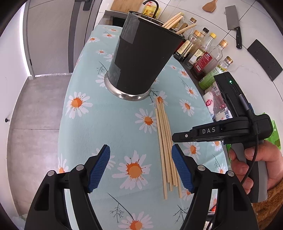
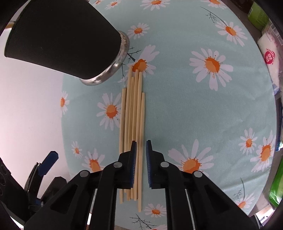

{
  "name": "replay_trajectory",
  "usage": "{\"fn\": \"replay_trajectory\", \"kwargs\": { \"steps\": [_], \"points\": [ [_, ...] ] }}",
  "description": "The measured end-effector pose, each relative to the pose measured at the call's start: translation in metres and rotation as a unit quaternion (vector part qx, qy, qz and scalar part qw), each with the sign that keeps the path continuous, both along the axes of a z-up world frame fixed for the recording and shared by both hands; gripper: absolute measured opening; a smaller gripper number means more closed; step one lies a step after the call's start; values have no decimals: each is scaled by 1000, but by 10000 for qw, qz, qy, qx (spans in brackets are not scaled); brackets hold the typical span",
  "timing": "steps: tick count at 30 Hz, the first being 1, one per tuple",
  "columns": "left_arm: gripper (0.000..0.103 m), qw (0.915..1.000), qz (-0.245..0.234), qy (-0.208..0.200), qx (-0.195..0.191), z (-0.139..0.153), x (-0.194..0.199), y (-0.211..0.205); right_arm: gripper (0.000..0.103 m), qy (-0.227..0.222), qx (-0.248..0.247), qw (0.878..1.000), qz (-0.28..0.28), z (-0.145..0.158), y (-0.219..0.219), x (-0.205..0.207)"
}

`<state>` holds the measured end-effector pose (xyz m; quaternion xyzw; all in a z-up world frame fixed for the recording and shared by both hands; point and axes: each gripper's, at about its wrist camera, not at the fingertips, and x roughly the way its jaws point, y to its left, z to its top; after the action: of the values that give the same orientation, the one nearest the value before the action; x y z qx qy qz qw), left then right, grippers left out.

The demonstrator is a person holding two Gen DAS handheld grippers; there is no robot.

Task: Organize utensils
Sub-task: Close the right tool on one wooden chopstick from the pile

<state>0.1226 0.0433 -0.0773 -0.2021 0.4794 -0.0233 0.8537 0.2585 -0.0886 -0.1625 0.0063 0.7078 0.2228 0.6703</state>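
Observation:
Several wooden chopsticks [image 1: 165, 146] lie side by side on the daisy-print cloth [image 1: 109, 120], just in front of a black utensil holder [image 1: 141, 58] with a steel base that holds several more chopsticks [image 1: 174, 22]. My left gripper [image 1: 140, 167] is open and empty, hovering left of the loose pile. My right gripper [image 2: 141, 160] hangs over the near end of the pile [image 2: 132, 123] with its jaws narrowly apart around the rightmost chopstick [image 2: 141, 141]; it also shows in the left wrist view [image 1: 178, 138]. The holder [image 2: 61, 39] stands at upper left in the right wrist view.
Oil and sauce bottles [image 1: 201, 53] and packets [image 1: 217, 104] line the right edge of the cloth. A cleaver [image 1: 233, 23], a wooden spatula [image 1: 210, 6] and a dark panel [image 1: 264, 60] lie on the white counter beyond. The table's left edge drops to a grey floor [image 1: 35, 115].

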Motion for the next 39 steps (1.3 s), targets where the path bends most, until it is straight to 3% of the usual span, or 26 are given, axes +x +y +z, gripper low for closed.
{"fn": "replay_trajectory", "kwargs": {
  "steps": [12, 20, 28, 36, 39],
  "points": [
    [69, 9999, 76, 112, -45, -6, 3, 5, 9, -135, -604, 9979, 210, -8, 28, -2],
    [69, 9996, 15, 283, 59, -10, 5, 6, 6, -566, -1311, 9881, 566, -11, 74, -18],
    [69, 9980, -41, 623, -7, -14, 22, 2, 6, -150, -791, 9964, 264, -10, 50, -2],
    [69, 9941, -182, 1068, -52, -17, 54, -17, 6, -51, -429, 9990, 102, 4, 19, 11],
    [62, 9910, -241, 1313, -80, -21, 64, -25, 6, -21, -285, 9996, 61, 11, 9, 15]
  ]
}}
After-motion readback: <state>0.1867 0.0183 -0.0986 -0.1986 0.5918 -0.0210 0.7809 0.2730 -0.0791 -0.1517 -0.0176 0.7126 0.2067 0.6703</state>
